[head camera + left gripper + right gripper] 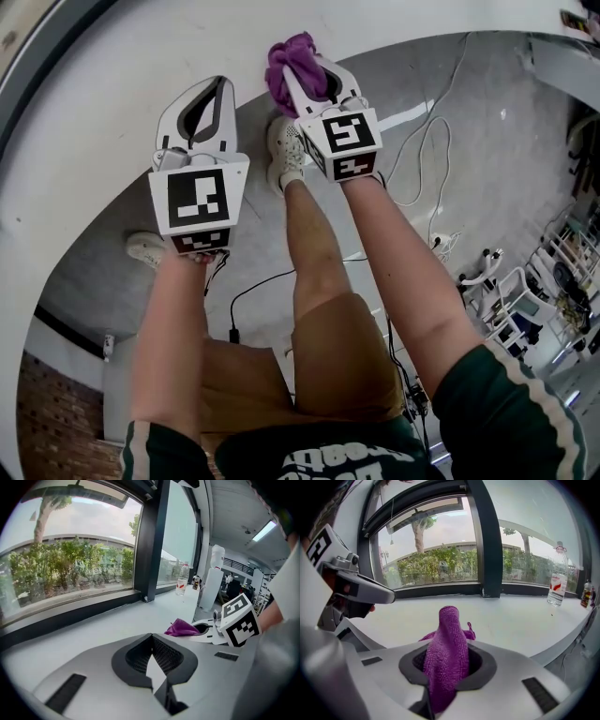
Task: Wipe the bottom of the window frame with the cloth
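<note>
Presently my right gripper (323, 89) is clamped on the purple microfibre cloth (449, 644), which stands bunched between the jaws and spills forward over their tips. My left gripper (208, 98) has its jaw tips pressed together on nothing; it hovers just beside the right one, above the sill.

Step in hand, as I judge it: bringing the cloth to the dark bottom rail of the window frame (440, 590). The cloth sits near the front edge of the white sill (520, 620), well apart from the rail. To wipe well, I would push forward until the loose folds press into the corner where the sill meets the rail, then sweep along it in one line and turn at the vertical mullion (486, 541).

Surface and room: the sill is broad, smooth and bare on this stretch. A plastic water bottle (555, 585) stands far to the right, clear of the stroke. Below, white cables (422, 141) trail over a grey floor.
</note>
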`<state>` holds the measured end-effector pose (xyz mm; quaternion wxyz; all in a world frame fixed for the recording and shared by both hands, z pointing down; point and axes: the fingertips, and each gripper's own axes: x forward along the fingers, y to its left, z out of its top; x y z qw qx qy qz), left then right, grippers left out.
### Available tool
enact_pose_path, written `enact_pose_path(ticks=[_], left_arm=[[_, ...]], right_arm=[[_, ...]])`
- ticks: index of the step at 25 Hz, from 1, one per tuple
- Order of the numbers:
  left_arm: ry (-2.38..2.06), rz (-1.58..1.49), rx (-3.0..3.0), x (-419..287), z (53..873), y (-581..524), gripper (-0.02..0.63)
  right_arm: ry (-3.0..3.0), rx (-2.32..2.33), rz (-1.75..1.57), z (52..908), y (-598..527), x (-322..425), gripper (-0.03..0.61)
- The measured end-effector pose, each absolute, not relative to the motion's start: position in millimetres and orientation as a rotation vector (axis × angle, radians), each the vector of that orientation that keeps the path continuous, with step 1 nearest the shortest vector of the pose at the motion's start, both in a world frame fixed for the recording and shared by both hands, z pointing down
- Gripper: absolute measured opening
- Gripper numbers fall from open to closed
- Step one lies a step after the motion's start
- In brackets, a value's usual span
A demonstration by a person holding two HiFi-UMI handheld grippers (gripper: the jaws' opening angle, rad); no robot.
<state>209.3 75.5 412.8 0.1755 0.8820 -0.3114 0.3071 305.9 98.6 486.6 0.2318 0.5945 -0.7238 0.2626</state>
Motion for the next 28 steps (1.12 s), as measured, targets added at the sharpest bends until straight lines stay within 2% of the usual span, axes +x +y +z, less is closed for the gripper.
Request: enact_pose_path(ticks=[28], left_arm=[[-1.082,0.865,2.332,49.3,411.1,90.2,0.009]], right_arm=[[-2.075,1.483,0.691,478.4,98.9,148.8,0.089]])
